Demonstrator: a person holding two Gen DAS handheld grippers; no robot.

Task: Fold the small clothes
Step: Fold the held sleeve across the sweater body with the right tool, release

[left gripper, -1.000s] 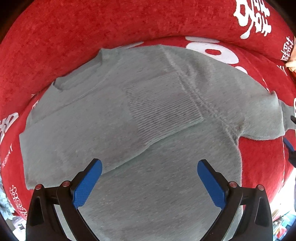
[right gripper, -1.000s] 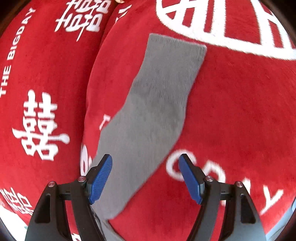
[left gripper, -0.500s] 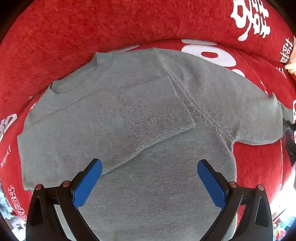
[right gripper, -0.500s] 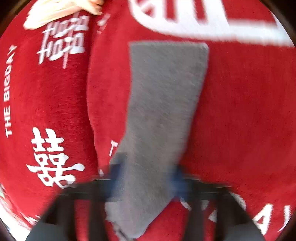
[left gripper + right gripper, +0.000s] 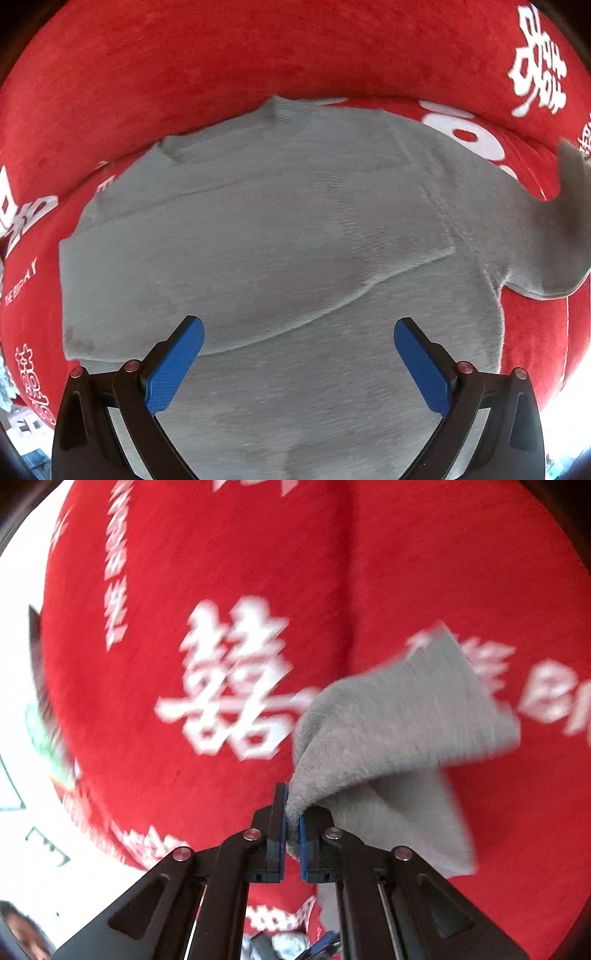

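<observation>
Right wrist view: we see the right gripper (image 5: 291, 823) with its jaws pinching the end of the grey sleeve (image 5: 399, 716), lifted off the red cover (image 5: 221, 554) and drooping away to the right of the jaws. The sweater (image 5: 280, 236) lies flat below the left gripper (image 5: 299, 354), whose jaws hang spread and empty. In our judgement the sleeve's long axis must swing across the body, and the right hand is nearer.

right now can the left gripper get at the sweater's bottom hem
Probably yes: the left gripper hangs open right over the sweater, with nothing lying across the cloth. The hem itself is out of view.
</observation>
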